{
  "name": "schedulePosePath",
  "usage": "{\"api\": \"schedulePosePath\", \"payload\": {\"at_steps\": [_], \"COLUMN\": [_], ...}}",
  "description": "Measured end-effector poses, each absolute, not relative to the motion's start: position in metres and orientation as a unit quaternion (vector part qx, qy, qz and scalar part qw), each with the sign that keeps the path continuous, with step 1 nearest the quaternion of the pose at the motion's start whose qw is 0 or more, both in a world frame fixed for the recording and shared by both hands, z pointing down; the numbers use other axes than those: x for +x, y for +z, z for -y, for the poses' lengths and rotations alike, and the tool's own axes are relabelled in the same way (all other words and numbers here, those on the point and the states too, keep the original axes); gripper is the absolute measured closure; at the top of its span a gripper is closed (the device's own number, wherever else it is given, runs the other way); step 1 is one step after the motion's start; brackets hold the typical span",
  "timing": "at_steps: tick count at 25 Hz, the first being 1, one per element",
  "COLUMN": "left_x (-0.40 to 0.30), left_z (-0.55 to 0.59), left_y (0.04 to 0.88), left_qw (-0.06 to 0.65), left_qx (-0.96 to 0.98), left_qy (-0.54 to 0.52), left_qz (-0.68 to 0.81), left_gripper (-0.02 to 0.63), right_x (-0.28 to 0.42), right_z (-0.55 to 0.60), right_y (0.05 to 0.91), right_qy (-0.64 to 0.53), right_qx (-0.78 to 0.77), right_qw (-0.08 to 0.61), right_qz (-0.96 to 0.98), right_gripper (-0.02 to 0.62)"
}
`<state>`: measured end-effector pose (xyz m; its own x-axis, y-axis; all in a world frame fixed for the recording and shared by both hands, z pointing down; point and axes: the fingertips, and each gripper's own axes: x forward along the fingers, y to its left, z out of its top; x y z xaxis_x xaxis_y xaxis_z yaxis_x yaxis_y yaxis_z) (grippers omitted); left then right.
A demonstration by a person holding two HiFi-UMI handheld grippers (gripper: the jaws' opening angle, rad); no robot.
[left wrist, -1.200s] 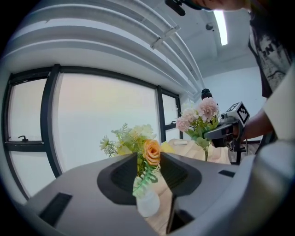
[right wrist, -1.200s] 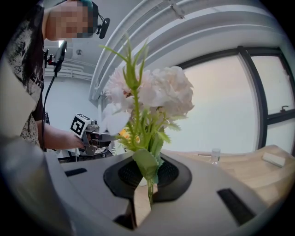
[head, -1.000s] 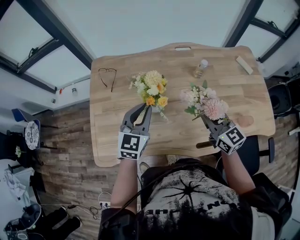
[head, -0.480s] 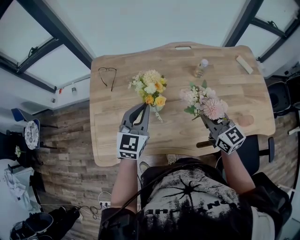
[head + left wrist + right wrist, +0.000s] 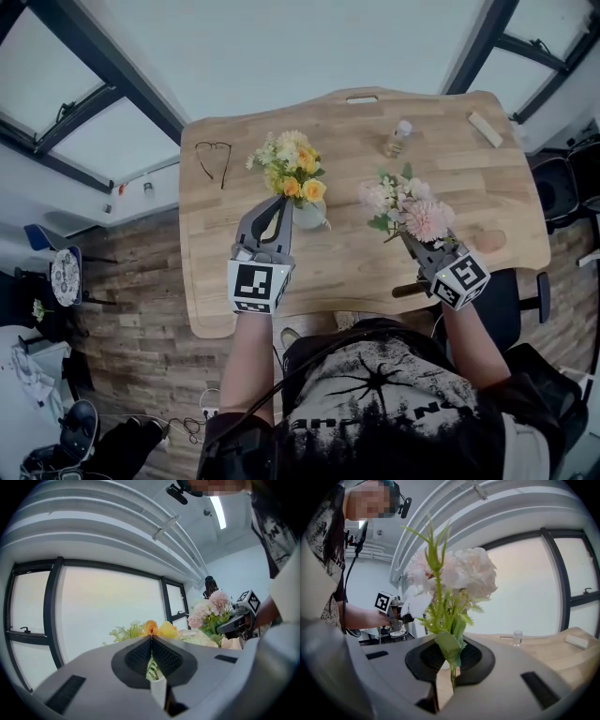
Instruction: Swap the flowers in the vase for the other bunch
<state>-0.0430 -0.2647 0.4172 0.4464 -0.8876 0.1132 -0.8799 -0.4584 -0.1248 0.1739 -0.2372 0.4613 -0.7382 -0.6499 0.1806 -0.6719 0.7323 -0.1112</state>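
Left gripper [image 5: 280, 202], right gripper [image 5: 407, 236]: grey shells, black ribbed pads [image 5: 138, 657], white marker cubes [image 5: 257, 287]. Black printed T-shirt [image 5: 375, 403], short sleeves, black cable [image 5: 248, 398] lower centre.

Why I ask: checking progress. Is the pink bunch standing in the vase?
No, the right tool grips the pink bunch by its stems, apart from the vase.

Eyeglasses [image 5: 214, 157] lie at ten o'clock on the wooden table [image 5: 356, 255]. A small bottle [image 5: 397, 137] stands at one o'clock, and a pale block [image 5: 486, 129] lies at two.
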Motion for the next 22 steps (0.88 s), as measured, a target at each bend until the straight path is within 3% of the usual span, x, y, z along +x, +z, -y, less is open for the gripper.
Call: {"api": "schedulePosePath", "payload": {"at_steps": [22], "left_x": [-0.061], "left_z": [0.288], "left_y": [0.325], "left_qw": [0.100], "left_qx": [-0.831], "left_qy": [-0.039], "left_qz": [-0.545], "left_gripper": [0.591], "right_x": [0.173], "right_z": [0.243], "right_y": [0.456], "right_qy": [0.077], "right_qx": [0.352], "right_qw": [0.042], "right_qz": [0.932], "right_gripper": [0.561]}}
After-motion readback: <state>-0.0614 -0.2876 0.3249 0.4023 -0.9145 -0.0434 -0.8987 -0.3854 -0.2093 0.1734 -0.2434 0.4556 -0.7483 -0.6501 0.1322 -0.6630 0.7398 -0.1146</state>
